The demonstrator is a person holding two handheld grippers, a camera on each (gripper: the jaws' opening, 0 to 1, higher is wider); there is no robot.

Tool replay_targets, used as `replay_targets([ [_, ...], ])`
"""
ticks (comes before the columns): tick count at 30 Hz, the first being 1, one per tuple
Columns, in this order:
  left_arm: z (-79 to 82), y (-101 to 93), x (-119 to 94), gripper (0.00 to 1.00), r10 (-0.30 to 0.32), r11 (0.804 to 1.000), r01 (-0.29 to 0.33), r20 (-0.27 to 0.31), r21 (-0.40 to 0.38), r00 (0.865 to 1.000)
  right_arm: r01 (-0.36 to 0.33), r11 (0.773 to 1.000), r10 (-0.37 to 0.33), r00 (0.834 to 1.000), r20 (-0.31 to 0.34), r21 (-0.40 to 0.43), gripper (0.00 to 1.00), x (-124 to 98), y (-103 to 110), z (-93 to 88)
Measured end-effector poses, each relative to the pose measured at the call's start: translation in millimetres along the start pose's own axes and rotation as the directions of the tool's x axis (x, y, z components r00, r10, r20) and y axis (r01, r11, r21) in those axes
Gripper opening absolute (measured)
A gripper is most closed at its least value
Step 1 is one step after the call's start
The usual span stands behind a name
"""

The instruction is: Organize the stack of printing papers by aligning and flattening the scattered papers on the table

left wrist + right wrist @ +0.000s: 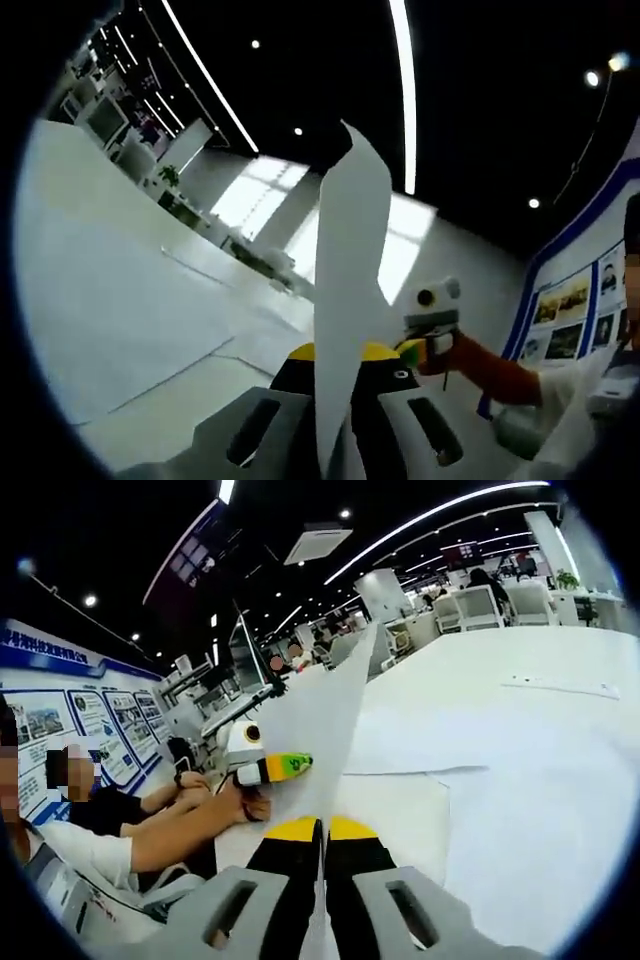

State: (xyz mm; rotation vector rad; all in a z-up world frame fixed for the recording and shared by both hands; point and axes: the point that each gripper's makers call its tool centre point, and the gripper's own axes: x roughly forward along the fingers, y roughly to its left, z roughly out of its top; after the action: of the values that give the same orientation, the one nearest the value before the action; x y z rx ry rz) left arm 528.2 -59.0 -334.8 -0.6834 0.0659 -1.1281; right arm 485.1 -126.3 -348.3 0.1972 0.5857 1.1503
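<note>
a: did you see how they held that sheet (350, 290)?

b: yes. the left gripper (345, 375) was clamped on one edge of it, and the sheet stood up edge-on between the jaws, bowing near the top. the right gripper (322, 832) had its yellow tips closed together with the sheet (320, 710) running out from between them, so i judged it pinched there too.

a: and the rest of the paper?

b: lying loose on the table (560, 660), overlapping at angles. papers (480, 780) under the right gripper, more papers (130, 290) off to the left, and one small sheet further back. not squared up at all.

a: what worried you?

b: the sheet hung in the air between two pinches. if the hands pulled apart it could have torn at a jaw; if they came closer it would have buckled and creased. thin paper like that could also have slipped out of one grip and drifted down crooked.

a: anything else?

b: a person's hand (205, 785) rested near the table edge, close enough to get brushed.
</note>
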Motion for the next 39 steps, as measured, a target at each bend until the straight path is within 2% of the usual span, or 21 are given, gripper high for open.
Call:
replay_targets([
  [13,-3.7,0.3,-2,0.06,0.018,0.999,-0.017,-0.007,0.03,1.0,0.018,1.0,-0.018,1.0,-0.008,-0.003,0.01,-2,1,-4.1],
  [17,-3.2,1.1,-3,0.06,0.021,0.999,-0.021,-0.007,0.041,1.0,0.032,0.999,-0.032,0.999,-0.004,0.003,0.07,-8,0,-4.7],
  [24,-1.3,0.7,-4,0.06,0.022,0.999,-0.022,0.002,0.048,1.0,0.07,0.997,-0.07,0.997,0.014,-0.012,0.25,-21,-5,-3.8],
  [29,-1.3,-2.0,-6,0.06,0.021,0.998,-0.021,0.007,0.052,1.0,0.122,0.992,-0.121,0.992,0.028,-0.041,0.36,-28,-7,-6.2],
  [39,3.3,-4.7,-8,0.06,0.013,0.999,-0.015,0.027,0.052,1.0,0.191,0.979,-0.187,0.981,0.052,-0.07,0.51,-44,-7,-5.6],
])
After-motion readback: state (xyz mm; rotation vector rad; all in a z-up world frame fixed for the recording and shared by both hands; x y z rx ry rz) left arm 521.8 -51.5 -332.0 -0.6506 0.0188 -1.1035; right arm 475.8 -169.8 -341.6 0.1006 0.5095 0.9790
